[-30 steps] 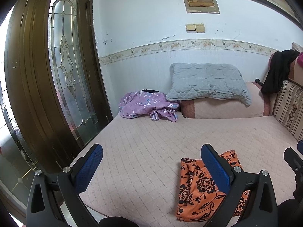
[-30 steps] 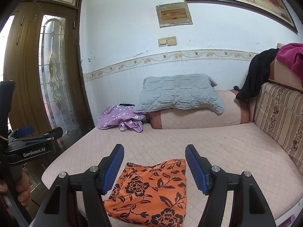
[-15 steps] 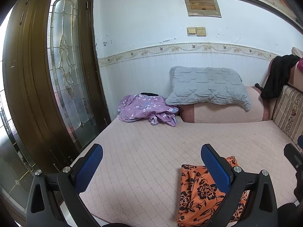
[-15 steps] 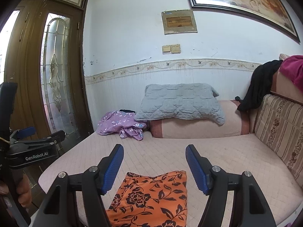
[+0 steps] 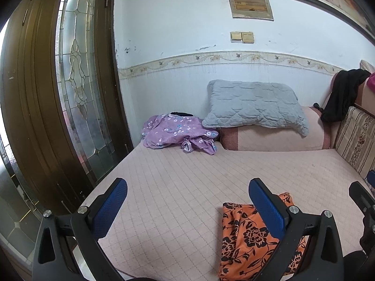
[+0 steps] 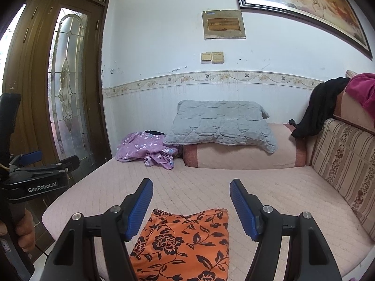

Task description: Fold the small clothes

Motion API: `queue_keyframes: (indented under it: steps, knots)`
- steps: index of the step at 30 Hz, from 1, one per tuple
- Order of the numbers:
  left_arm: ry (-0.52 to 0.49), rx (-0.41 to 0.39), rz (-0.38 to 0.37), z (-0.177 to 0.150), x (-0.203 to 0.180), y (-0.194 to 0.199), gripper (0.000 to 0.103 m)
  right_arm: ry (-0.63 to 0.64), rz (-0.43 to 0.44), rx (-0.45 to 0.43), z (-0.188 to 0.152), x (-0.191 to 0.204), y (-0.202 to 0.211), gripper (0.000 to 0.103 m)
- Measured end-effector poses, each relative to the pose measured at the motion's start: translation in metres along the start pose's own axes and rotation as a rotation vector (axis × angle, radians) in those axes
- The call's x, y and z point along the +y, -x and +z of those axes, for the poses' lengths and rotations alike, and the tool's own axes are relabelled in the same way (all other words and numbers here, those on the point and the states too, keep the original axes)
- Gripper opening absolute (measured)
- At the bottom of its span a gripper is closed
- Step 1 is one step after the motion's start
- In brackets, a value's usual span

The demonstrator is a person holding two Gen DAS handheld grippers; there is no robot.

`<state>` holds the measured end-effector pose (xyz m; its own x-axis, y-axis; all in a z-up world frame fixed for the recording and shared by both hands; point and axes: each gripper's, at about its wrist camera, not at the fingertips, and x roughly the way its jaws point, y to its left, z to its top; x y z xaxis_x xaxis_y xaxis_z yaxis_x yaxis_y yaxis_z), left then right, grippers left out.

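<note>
Grey quilted pillow (image 5: 254, 104) atop pink bolster (image 5: 276, 138), near glass-panelled door (image 5: 77, 75).

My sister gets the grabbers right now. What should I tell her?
Left gripper: open, holding nothing, above the bed.
Right gripper: open, holding nothing, above the orange flowered cloth.
Orange cloth lies flat and folded near the bed's front edge, so it looks done.
Purple flowered clothes sit crumpled at the far end beside the grey pillow, untouched.
Left to do: probably fetch the purple clothes and fold them.
</note>
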<state>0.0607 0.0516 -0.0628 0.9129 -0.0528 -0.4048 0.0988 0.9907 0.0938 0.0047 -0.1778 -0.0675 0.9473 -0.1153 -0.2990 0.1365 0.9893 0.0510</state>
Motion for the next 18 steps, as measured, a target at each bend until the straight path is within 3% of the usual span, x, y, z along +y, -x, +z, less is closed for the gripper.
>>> queue_keyframes:
  steps: [18]
  knots:
    - [0.0, 0.022, -0.011, -0.0032, 0.0047, 0.0018, 0.103, 0.013, 0.015, 0.016, -0.0033, 0.0064, -0.0015, 0.072]
